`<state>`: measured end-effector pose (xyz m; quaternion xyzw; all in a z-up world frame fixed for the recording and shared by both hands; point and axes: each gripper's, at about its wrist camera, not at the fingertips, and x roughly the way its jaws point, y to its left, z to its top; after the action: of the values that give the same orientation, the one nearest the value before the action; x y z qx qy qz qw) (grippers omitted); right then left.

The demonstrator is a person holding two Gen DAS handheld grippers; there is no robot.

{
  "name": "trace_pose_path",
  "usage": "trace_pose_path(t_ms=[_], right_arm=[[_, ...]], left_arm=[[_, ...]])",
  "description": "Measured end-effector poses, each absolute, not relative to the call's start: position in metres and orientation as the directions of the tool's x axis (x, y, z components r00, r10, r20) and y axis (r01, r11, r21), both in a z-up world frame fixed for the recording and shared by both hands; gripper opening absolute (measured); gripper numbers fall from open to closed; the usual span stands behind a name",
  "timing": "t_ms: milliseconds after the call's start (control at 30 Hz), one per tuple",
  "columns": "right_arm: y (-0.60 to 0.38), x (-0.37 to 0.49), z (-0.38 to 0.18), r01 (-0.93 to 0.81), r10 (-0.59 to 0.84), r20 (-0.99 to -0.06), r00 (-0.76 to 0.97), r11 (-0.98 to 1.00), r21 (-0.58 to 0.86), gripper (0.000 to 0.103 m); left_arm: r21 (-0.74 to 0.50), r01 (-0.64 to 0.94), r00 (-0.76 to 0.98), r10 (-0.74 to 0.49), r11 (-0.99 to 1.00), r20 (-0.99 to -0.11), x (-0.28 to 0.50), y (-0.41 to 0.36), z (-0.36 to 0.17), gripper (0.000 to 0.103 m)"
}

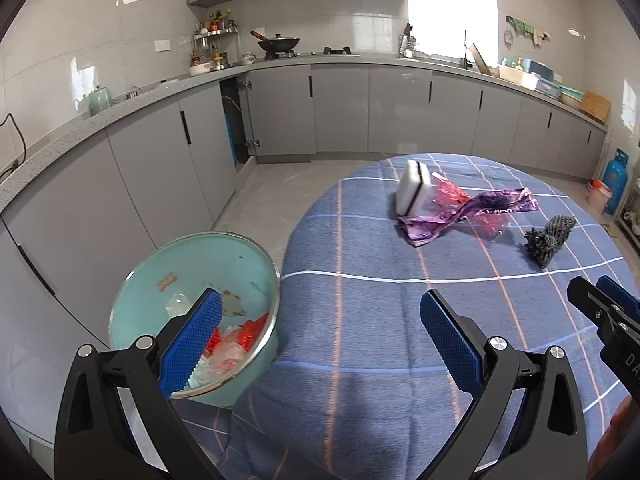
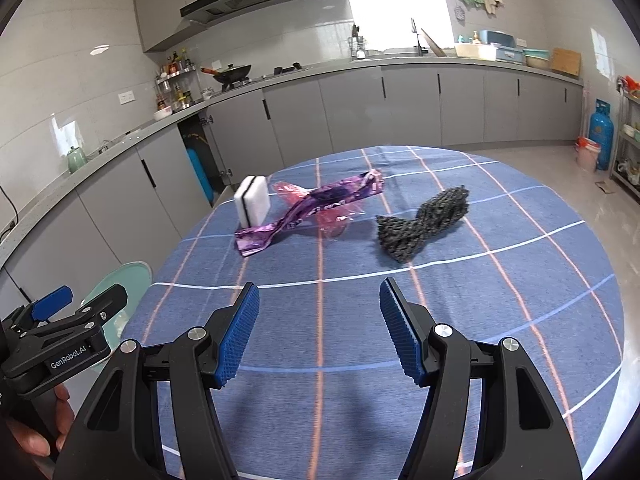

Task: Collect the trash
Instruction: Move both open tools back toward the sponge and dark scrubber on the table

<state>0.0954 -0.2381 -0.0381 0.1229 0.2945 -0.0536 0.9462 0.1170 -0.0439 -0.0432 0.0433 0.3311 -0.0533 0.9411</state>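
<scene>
A purple wrapper (image 2: 308,210) lies across a crumpled pink plastic film (image 2: 336,216) on the blue checked tablecloth (image 2: 360,320). Behind them a white sponge (image 2: 253,200) stands on edge, and a dark scouring cloth (image 2: 424,220) lies to the right. My right gripper (image 2: 318,292) hovers open over the cloth, short of the wrapper, nothing between its pads. My left gripper (image 1: 320,300) is open too, straddling the table's left edge, one finger over a teal bin (image 1: 196,280) holding red and clear plastic scraps. The wrapper (image 1: 468,212) and the sponge (image 1: 412,188) lie farther ahead.
Grey kitchen cabinets (image 1: 340,112) and a counter run round the back and left. One cabinet door (image 1: 234,120) stands open. A blue gas cylinder (image 2: 600,136) is at the right wall. A person's hand (image 2: 44,436) grips the left tool's handle.
</scene>
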Motion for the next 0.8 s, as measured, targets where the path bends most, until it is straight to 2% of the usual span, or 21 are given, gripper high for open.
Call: trace_pose_path(t_ms=[400, 567, 700, 800], right_arm=[[-0.284, 0.106, -0.051, 0.282, -0.116, -0.616, 0.779, 0.943, 0.179, 0.063], [-0.304, 0.118, -0.055, 0.321, -0.132, -0.64, 0.757, 0.928, 0.189, 0.062], [-0.318, 0.133, -0.055, 0.344, -0.145, -0.653, 0.743, 0.92, 0.188, 0.062], [-0.324, 0.148, -0.054, 0.357, -0.153, -0.665, 0.731, 0.916, 0.181, 0.062]], left_arm=[[-0.008, 0.218, 0.746, -0.171, 0.976, -0.644, 0.144, -0.063, -0.055, 0.097], [0.009, 0.259, 0.734, -0.19, 0.966, -0.652, 0.165, -0.079, -0.06, 0.096], [0.014, 0.293, 0.721, -0.211, 0.956, -0.66, 0.18, -0.092, -0.063, 0.087], [-0.004, 0.306, 0.705, -0.229, 0.952, -0.671, 0.192, -0.099, -0.065, 0.086]])
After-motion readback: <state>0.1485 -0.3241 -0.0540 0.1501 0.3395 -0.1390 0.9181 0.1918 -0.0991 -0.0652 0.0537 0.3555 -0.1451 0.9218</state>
